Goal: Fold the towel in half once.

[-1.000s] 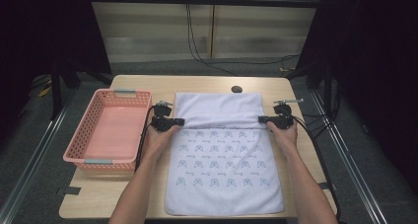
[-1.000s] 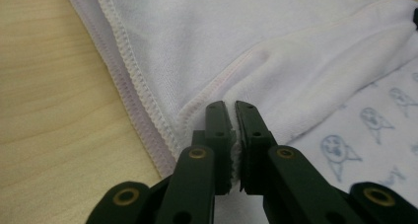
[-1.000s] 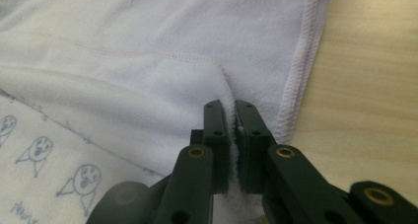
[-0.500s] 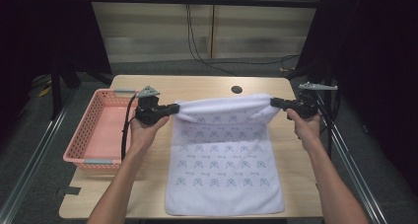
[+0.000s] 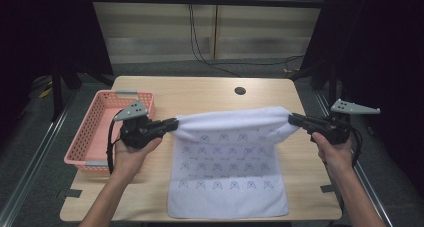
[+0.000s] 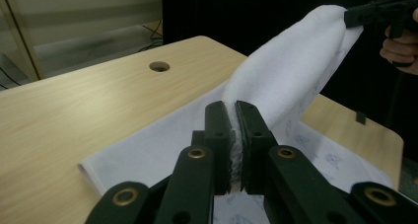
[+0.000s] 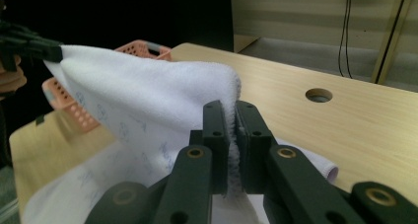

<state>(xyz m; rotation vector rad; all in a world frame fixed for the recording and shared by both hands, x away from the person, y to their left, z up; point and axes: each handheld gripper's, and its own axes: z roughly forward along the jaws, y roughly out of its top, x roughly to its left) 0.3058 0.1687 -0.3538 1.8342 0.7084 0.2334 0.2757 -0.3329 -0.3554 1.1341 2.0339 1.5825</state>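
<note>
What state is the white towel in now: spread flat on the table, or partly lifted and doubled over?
Partly lifted. The left gripper and right gripper hold the white towel raised by two corners, doubled over, its near end on the table.

The towel (image 5: 230, 157) hides the table (image 5: 200, 94) beneath it and blurs its small printed motifs past reading. At six o'clock the picture's edge cuts off both forearms. At nine o'clock, the left gripper (image 5: 172, 124) covers part of the pink basket (image 5: 92, 132).
</note>
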